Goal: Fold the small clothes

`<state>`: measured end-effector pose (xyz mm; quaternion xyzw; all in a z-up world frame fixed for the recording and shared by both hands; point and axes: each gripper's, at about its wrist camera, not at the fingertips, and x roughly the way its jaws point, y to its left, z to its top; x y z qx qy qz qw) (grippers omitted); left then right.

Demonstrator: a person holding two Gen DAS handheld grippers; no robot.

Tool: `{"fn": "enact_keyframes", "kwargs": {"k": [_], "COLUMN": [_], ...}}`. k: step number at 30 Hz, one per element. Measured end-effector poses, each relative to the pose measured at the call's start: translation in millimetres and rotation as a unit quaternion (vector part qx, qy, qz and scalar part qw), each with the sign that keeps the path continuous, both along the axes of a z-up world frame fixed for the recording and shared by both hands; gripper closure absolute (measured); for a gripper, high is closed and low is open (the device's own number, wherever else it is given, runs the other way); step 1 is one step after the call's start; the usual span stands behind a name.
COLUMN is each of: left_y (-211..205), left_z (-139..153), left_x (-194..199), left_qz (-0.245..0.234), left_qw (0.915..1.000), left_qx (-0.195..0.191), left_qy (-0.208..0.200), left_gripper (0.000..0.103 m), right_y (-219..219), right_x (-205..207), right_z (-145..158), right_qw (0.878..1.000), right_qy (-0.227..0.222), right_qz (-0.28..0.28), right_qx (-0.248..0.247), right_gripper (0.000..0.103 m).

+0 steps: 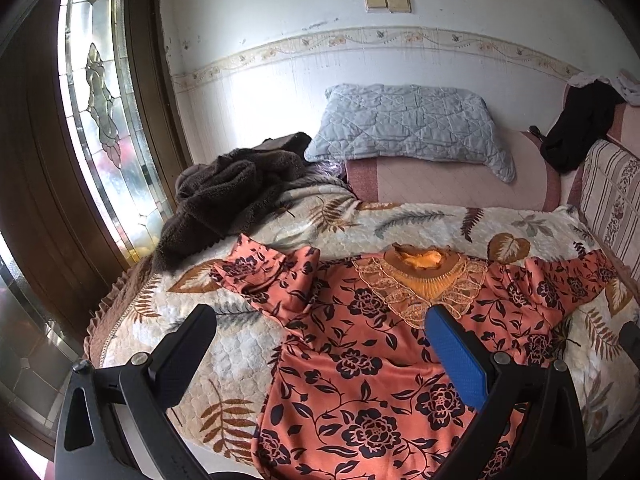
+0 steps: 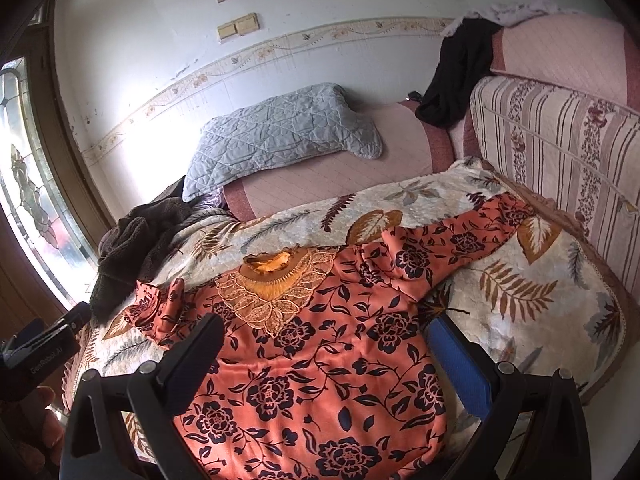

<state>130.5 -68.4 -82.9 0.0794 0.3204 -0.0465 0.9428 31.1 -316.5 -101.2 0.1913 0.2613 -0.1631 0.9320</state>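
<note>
An orange top with black flowers and a lace collar [image 1: 360, 360] lies flat, front up, on a leaf-patterned blanket; it also shows in the right wrist view [image 2: 312, 360]. Its left sleeve [image 1: 272, 276] is crumpled and folded back; its right sleeve [image 2: 460, 240] stretches out toward the sofa back. My left gripper [image 1: 320, 344] is open and empty, hovering over the top's left side. My right gripper [image 2: 324, 352] is open and empty, hovering over the top's right side. The left gripper's body shows at the left edge of the right wrist view [image 2: 40, 348].
The leaf blanket [image 1: 240, 360] covers a sofa seat. A brown fleece garment [image 1: 224, 204] is heaped at the back left. A grey quilted pillow [image 1: 408, 128] lies on the pink armrest. A black garment [image 2: 456, 80] hangs over the striped sofa back [image 2: 560, 152]. A glass door [image 1: 100, 100] stands at left.
</note>
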Motion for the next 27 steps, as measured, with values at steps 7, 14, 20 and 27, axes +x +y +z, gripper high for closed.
{"fn": "enact_keyframes", "kwargs": {"k": [7, 14, 20, 27], "left_y": [-40, -60, -77, -72], "left_z": [-107, -177, -205, -225], "left_x": [83, 139, 161, 175], "left_qz": [-0.022, 0.0, -0.014, -0.016], "left_qw": [0.9929, 0.988, 0.9827, 0.9778], "left_qx": [0.01, 0.039, 0.072, 0.048], "left_qy": [0.116, 0.149, 0.17, 0.203], "left_gripper": [0.0, 0.0, 0.0, 0.0], "right_y": [-170, -344, -438, -490], "right_x": [22, 57, 85, 118], "right_z": [-86, -175, -220, -236], "right_qw": [0.984, 0.924, 0.89, 0.904], "right_qy": [-0.019, -0.07, -0.06, -0.068], "right_qz": [-0.069, -0.191, -0.294, -0.307], "right_qx": [0.164, 0.323, 0.344, 0.288], "right_gripper": [0.0, 0.03, 0.045, 0.055]}}
